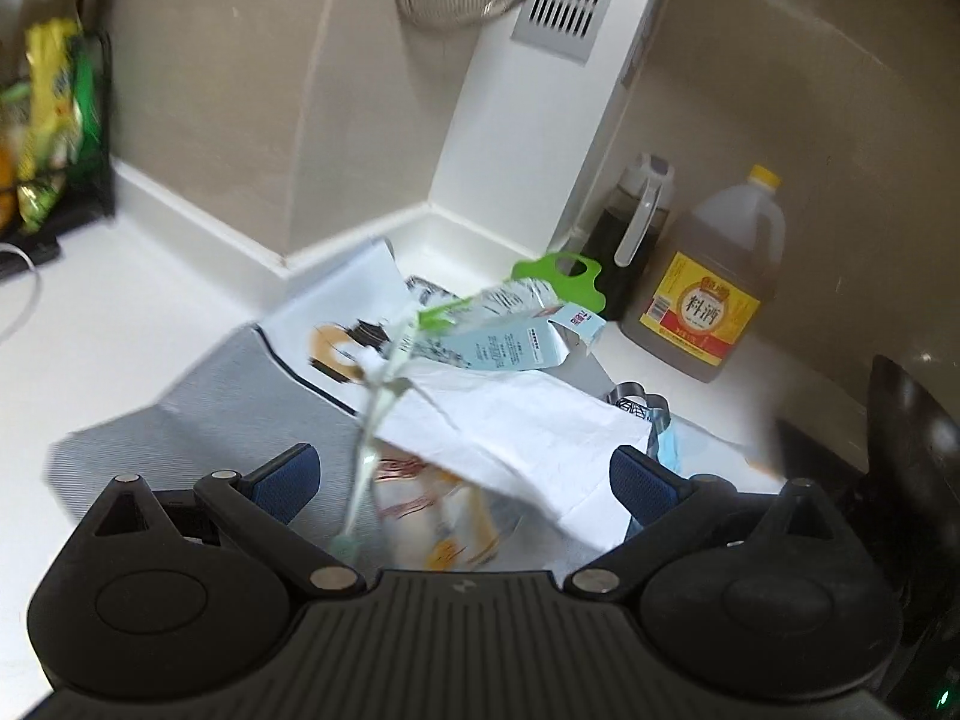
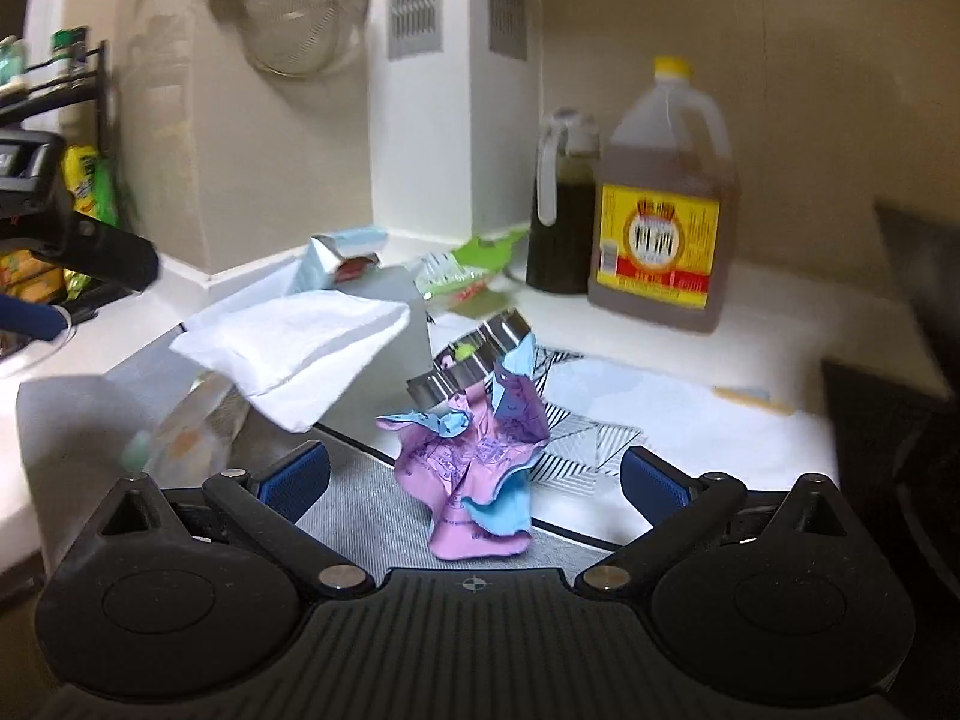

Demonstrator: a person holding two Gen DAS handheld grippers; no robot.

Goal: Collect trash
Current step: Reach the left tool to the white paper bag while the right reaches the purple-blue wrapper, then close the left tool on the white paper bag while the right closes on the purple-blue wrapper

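Observation:
In the right wrist view a crumpled pink and blue paper lies on a grey ribbed sheet, between the spread fingers of my right gripper, which is open and not touching it. A metal ring cutter sits just behind it. My left gripper is open above a heap of trash: a clear printed wrapper, a white napkin, a light blue carton and a green plastic handle. The napkin and carton also show in the right view.
A cooking wine jug and a dark sauce bottle stand in the counter's back corner. A black rack with snack packs is at far left. A strainer hangs on the wall. A dark pan edge is at right.

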